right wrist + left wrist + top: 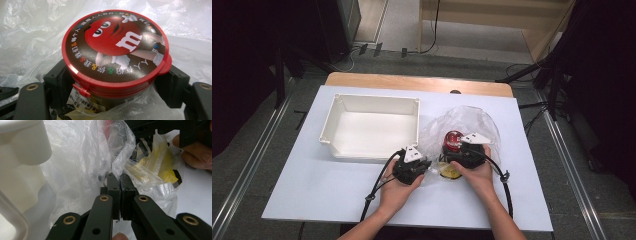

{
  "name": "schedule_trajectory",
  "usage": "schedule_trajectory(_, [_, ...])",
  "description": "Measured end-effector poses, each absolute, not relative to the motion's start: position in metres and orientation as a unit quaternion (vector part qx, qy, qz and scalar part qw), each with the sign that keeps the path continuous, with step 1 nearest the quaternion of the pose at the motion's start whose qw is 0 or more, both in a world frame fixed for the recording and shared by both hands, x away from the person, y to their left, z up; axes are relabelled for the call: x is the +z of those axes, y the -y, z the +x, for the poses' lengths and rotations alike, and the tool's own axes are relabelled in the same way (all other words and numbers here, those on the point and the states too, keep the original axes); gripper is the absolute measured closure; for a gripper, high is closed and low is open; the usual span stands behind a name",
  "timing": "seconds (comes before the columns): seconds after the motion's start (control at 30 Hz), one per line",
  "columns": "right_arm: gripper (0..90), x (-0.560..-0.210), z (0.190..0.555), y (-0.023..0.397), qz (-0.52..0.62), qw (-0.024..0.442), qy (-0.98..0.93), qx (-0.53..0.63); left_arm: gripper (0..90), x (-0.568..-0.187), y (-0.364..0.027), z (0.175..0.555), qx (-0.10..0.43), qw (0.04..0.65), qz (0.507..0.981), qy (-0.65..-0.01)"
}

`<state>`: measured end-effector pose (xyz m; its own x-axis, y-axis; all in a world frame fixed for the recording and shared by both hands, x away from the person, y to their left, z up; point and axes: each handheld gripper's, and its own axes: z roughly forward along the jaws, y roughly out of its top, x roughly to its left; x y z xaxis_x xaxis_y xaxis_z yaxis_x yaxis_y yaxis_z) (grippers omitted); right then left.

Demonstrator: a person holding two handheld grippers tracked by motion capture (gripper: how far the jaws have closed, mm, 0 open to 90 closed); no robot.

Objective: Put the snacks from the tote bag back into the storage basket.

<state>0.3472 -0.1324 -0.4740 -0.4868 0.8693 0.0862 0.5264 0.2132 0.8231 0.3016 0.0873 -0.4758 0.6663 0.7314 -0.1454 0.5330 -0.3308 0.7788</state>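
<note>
Left hand-held gripper [119, 178]: jaws fully closed, pinching a fold of the clear plastic bag [82, 157] at its near edge and holding it against the counter [337, 190]. Right hand-held gripper [116, 77]: jaws spread wide, one on each side of the round candy tub [113, 47], which fills the gap between them below its red lid [75, 67]; the pads appear to press on its wall, so this reads as a grip on the tub. The tub stands upright with its lid closed, still inside the crumpled bag, with film bunched under and around it. In the high view the left hand-held gripper [411, 167] and the right hand-held gripper [464, 150] sit near each other at the front of the bag [462, 120], and the tub [453, 140] shows as a red spot between them. A yellow packet [163, 167] also lies in the bag, just beside the tub. An open white bin [372, 125] stands to the left, touching nothing. Risks, as judged from here: film trapped between pad and tub may let the smooth round wall slip as it is lifted; the bag may drag along if the pinch loosens; the yellow packet may be pulled out with it.
</note>
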Motion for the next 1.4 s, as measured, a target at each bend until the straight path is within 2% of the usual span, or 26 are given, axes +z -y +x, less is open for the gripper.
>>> schedule_trajectory(0.77, [26.2,-0.436,0.331,0.135,0.437,0.212,-0.746,0.456,89.6,-0.475,-0.09,0.301,0.119,0.436,0.799,-0.397])
schedule_trajectory(0.93, [26.2,-0.429,0.327,0.135,0.432,0.218,-0.745,0.46,86.6,-0.474,-0.092,0.298,0.12,0.443,0.797,-0.393])
schedule_trajectory(1.13, [26.1,-0.421,0.322,0.136,0.439,0.245,-0.732,0.46,70.4,-0.471,-0.098,0.292,0.101,0.453,0.804,-0.372])
schedule_trajectory(1.4, [26.1,-0.416,0.321,0.14,0.435,0.235,-0.732,0.468,36.2,-0.463,-0.112,0.288,0.088,0.483,0.795,-0.357])
